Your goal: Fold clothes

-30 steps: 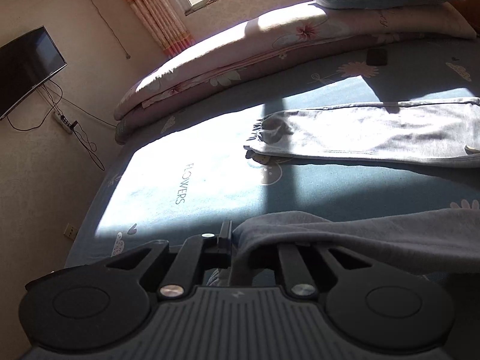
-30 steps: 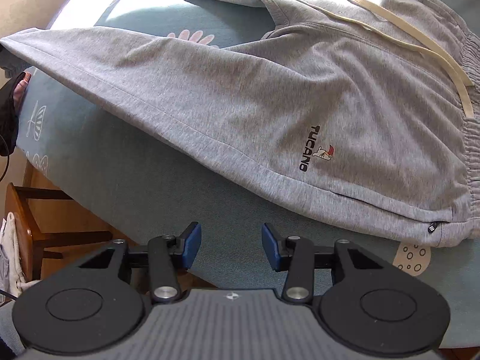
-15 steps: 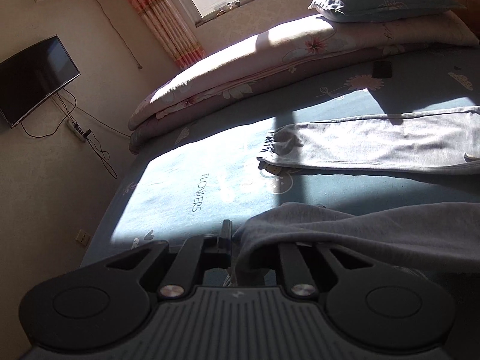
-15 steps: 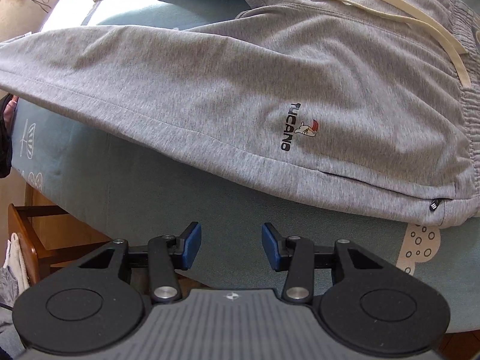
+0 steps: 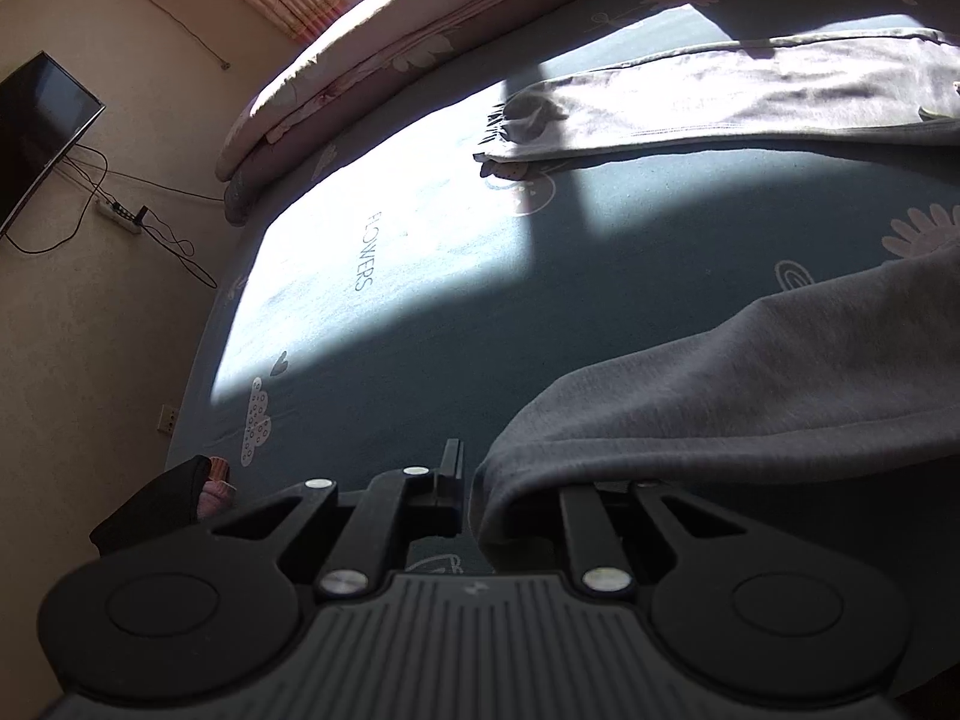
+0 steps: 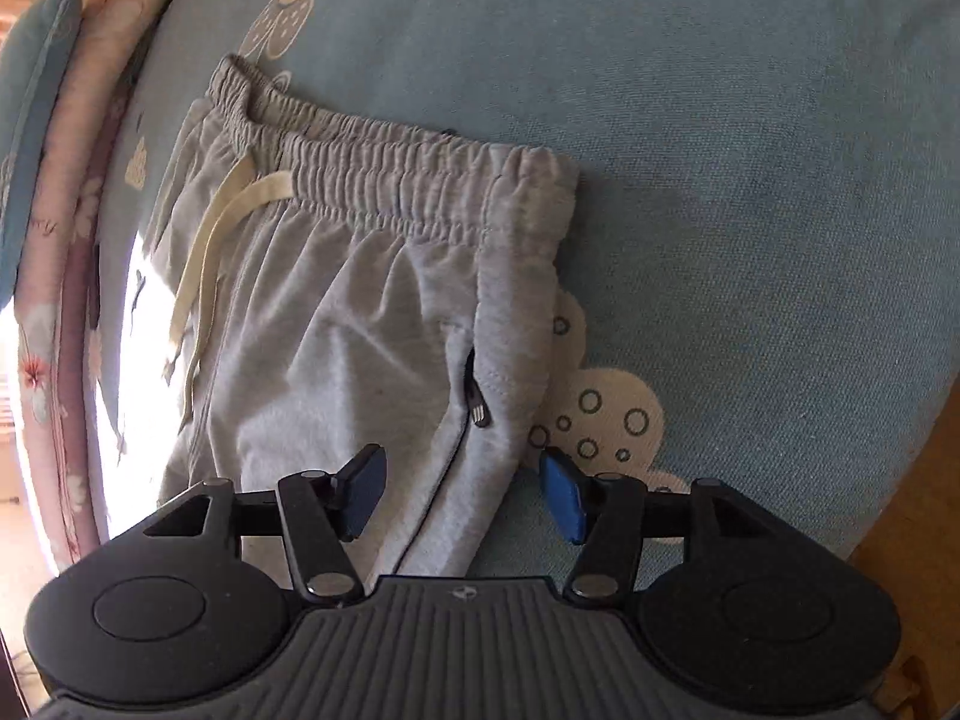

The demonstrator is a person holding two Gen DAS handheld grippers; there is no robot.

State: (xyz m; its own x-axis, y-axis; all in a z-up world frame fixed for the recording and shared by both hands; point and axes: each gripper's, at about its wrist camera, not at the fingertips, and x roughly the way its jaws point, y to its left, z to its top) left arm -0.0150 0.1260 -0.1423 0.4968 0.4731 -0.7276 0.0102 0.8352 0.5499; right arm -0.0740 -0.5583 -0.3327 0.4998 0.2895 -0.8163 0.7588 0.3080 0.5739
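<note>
The left gripper (image 5: 474,495) is clamped on a trouser leg (image 5: 750,378) that drapes to its right. The right gripper (image 6: 462,495) is spread wide, straddling the grey sweatpants (image 6: 336,324) side seam. The waistband (image 6: 384,168) lies ahead on the blue bedsheet (image 6: 750,180).

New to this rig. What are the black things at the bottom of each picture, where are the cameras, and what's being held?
No robot arm here: a person holds a two-finger gripper in each hand, and each carries a fisheye camera looking forward along its fingers. The black parts are the grippers themselves.

Left wrist view: the left gripper is shut on the end of one leg of the grey sweatpants, above a blue bedsheet. The other leg lies flat farther off.

Right wrist view: the right gripper is open, its blue pads either side of the sweatpants' side edge near the pocket zip, below the waistband. It holds nothing.
</note>
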